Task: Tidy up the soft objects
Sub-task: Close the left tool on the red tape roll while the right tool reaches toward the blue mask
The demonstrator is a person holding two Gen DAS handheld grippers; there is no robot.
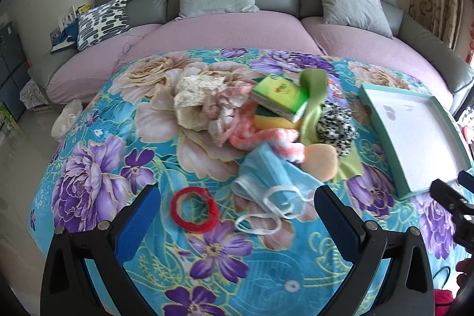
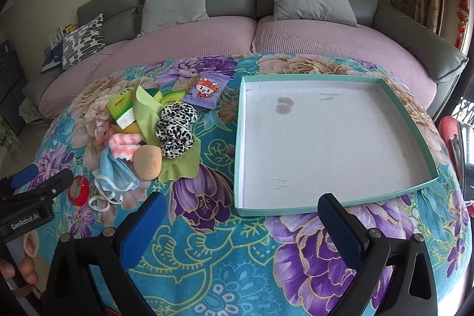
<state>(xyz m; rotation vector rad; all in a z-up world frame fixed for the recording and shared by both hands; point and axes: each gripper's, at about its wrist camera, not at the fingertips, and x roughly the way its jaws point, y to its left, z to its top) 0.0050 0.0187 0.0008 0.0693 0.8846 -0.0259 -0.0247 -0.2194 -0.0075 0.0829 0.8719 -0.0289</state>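
Left gripper (image 1: 237,208) jaws apart, red ring (image 1: 194,209) between them; right gripper (image 2: 241,215) jaws apart before the tray (image 2: 385,85).

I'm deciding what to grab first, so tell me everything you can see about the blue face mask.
The blue face mask is a disposable, pleated type in light blue, thin non-woven-looking fabric, crumpled and partly folded over rather than flat. Its white elastic ear loops trail loose toward the near edge on the floral blanket. It lies at the front of the pile, its far edge touching the pink-and-white fluffy cloth and beige sponge. The red ring lies just left of it. Neither claw touches it.
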